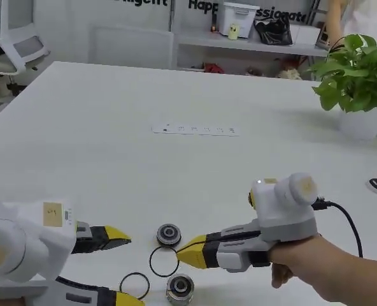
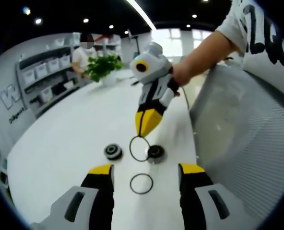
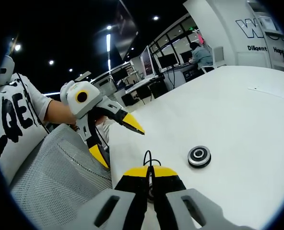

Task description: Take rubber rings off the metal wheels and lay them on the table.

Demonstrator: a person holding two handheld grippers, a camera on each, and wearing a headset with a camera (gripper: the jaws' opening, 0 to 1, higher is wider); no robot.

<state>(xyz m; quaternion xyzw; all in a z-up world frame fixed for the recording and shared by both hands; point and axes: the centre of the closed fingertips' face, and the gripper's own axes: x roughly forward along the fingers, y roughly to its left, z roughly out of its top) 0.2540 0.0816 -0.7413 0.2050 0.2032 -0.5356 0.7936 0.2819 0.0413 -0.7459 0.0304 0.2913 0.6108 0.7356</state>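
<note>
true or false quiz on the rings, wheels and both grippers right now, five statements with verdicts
1. The right gripper has its fingers shut on a thin black rubber ring. True.
2. The left gripper clamps a metal wheel. False: its fingers are open and hold nothing.
3. Two round metal wheels sit on the white table. True.
4. No ring lies loose on the table. False: a second black rubber ring lies flat near the left gripper.
5. A green potted plant stands at the table's far right. True.
</note>
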